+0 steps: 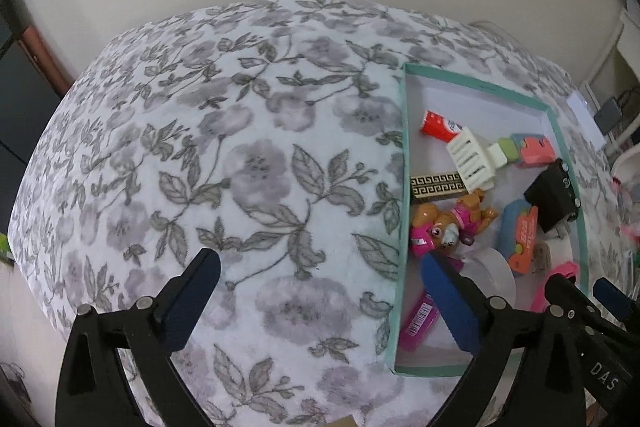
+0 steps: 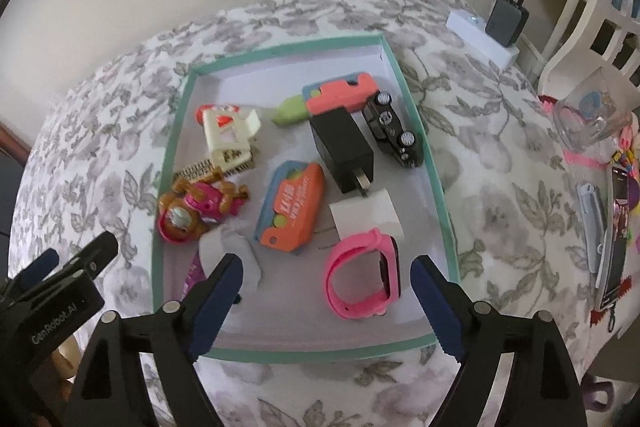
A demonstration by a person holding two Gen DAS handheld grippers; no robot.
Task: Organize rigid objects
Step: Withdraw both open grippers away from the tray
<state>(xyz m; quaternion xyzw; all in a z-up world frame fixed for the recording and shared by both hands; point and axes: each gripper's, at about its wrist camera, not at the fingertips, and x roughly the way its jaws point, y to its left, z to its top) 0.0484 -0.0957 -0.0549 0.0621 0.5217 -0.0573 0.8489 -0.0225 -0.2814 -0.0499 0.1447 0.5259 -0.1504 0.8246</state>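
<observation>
right gripper (image 2: 326,301): jaws apart, empty | pink watch (image 2: 360,275) lies in teal box (image 2: 434,167), just ahead between the pads | left gripper (image 1: 320,303): apart, empty, farther off

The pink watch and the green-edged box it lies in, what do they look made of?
Pink watch: likely soft silicone or rubber, matte, its band curling into a smooth loop. Green-edged box: probably cardboard, with thin straight walls, folded corners and a dull white inside.
</observation>
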